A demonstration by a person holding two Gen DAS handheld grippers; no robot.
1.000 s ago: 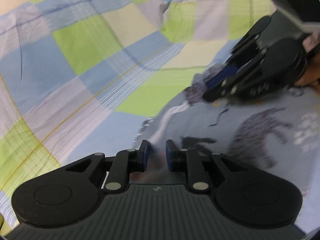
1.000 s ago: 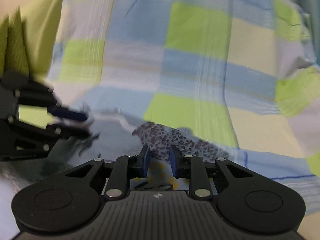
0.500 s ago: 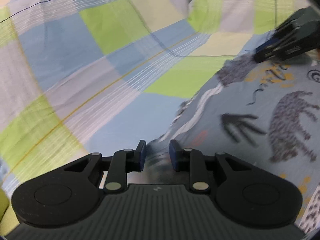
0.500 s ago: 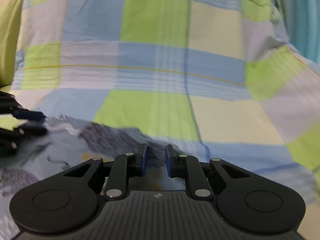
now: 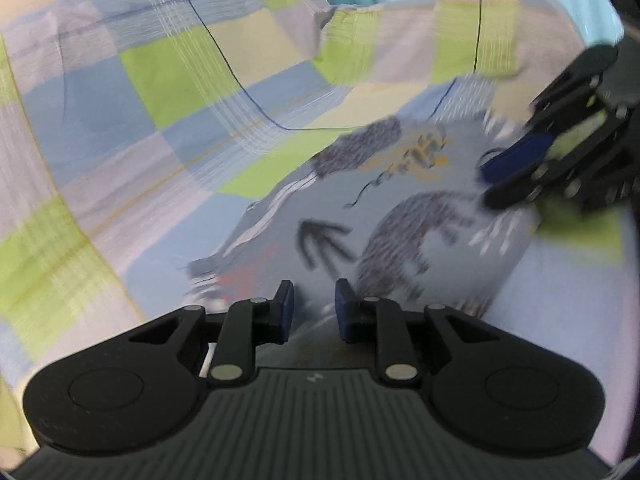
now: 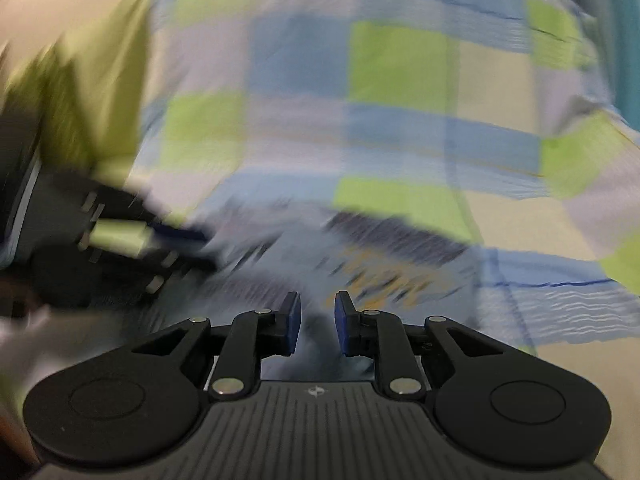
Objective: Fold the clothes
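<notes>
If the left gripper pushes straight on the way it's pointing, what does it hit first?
Most likely the printed garment: cloth already lies between the left gripper fingers and runs ahead of them. The checked bedsheet comes only beyond its far edge, though motion blur leaves depth uncertain.

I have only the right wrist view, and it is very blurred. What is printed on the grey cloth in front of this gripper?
Observer: The left wrist view is sharper. The garment is pale blue-grey, with a dark striped animal figure and a three-toed footprint.
Operator: Does the other side hold it also?
Observer: It seems so. Bunched cloth fills the gap of the left gripper, at the garment's near edge.
Operator: And mine, seen from outside?
Observer: The right gripper shows at the right edge of that view. Its blue pad lies against the garment's far corner, above the checked sheet.
</notes>
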